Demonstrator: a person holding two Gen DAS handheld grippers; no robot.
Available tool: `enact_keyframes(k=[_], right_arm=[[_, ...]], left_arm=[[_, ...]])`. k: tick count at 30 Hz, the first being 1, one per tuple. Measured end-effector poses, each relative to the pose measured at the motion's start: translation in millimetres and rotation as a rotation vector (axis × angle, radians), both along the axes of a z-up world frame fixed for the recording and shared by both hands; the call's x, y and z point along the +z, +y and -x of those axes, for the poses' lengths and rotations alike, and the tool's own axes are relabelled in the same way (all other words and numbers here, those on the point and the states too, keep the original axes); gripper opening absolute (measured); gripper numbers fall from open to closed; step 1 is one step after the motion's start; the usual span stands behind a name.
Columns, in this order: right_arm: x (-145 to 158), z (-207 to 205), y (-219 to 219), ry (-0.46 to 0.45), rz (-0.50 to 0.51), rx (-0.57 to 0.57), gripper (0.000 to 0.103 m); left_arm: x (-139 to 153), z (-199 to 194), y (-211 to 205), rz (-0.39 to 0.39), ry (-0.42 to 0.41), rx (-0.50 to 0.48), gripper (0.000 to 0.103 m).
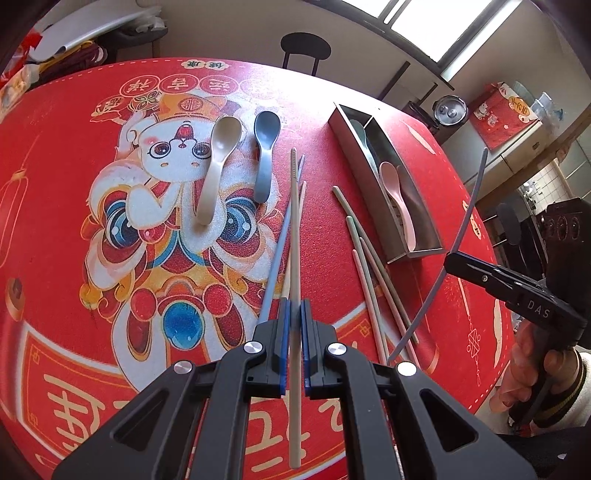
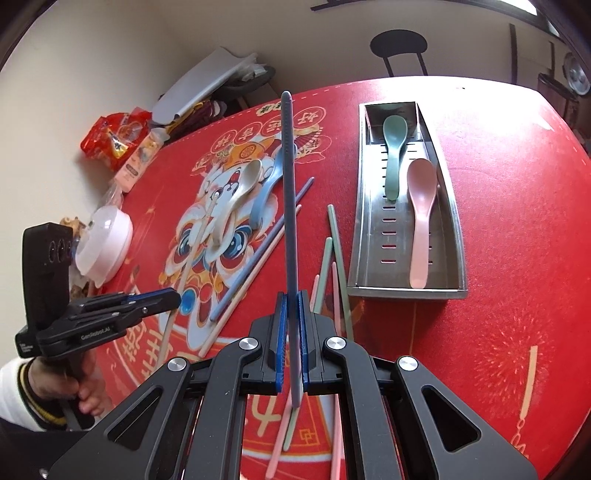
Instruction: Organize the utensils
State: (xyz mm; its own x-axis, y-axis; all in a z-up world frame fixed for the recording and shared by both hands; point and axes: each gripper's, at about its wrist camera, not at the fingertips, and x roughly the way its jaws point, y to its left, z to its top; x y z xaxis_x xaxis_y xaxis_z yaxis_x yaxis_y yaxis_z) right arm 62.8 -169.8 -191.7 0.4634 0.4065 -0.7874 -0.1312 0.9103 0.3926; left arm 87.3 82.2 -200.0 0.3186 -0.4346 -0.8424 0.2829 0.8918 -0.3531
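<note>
left tongs (image 1: 293, 325) – clamped shut, blue pads nipped tight, pointed steeply downward | right tongs (image 2: 291, 321) – likewise clamped shut, angled steeply down | left hand (image 2: 74, 384) – wrapped round its black handle, striped cuff showing | right hand (image 1: 532, 365) – gripping its handle, fingers curled

A round table (image 1: 461, 295) is covered by a red cloth (image 2: 517, 258) printed with a cartoon figure and gold characters. Behind it, a black stool (image 1: 305, 48) is set against a cream wall (image 2: 110, 55). Daylight is let in through a window (image 1: 436, 26) at the upper right of the left wrist view, and a bright patch is thrown on the far edge of the cloth. A silver pot (image 1: 450, 110) and a red box (image 1: 504, 110) are seen on a counter beyond. A grey board (image 2: 207, 83) is leaned among clutter by the wall, with red snack bags (image 2: 114, 138) and a white lidded bowl (image 2: 105, 240) nearby.
</note>
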Motion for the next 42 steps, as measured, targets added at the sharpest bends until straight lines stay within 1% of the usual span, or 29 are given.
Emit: enact_keyframes(k=[10,15,19,25,28,32,35,38,41,42], right_arm=[[21.5,2.3,-13.1,-0.051,-0.019,-0.024,0.006],[39.5,-1.3,-24.0,-0.090,-0.013,-0.041,0.006],[54.9,-14.1,-41.1,-0.119,0.022,-0.054,0.006],[68.5,-42.9,-66.4,-0.138,0.111,-0.051,0.006],[66.9,-56.5,-73.5,-0.134,0.151,-0.037,0.006],[60.1,-75.5,-78.0,-0.120,0.202,-0.008,0.006],[53.8,-87.6,-82.2,-0.101,0.214,0.002,0.006],[43.3,-98.5,-86.1,-0.065,0.206,0.012,0.006],[28.6,-109.0,-93.0,-0.003,0.161,0.010,0.006],[24.0,-111.8,-92.9,0.012,0.160,0.013,0.006]], left_arm=[[12.7,-4.3,-3.8,0.021,-0.030,-0.005,0.006],[19.7,-9.7,-10.8,0.033,-0.047,-0.011,0.006],[27.5,-19.0,-25.8,0.041,-0.075,-0.026,0.006],[37.6,-39.2,-57.9,0.091,-0.108,-0.039,0.006],[42.4,-54.7,-75.8,0.118,-0.128,-0.036,0.006],[45.4,-80.8,-102.1,0.193,-0.132,-0.013,0.006],[44.2,-96.1,-124.9,0.214,-0.147,-0.005,0.006],[36.1,-109.6,-143.0,0.232,-0.126,0.014,0.006],[22.5,-121.0,-153.5,0.254,-0.073,0.052,0.006],[17.9,-123.4,-155.8,0.255,-0.059,0.065,0.006]])
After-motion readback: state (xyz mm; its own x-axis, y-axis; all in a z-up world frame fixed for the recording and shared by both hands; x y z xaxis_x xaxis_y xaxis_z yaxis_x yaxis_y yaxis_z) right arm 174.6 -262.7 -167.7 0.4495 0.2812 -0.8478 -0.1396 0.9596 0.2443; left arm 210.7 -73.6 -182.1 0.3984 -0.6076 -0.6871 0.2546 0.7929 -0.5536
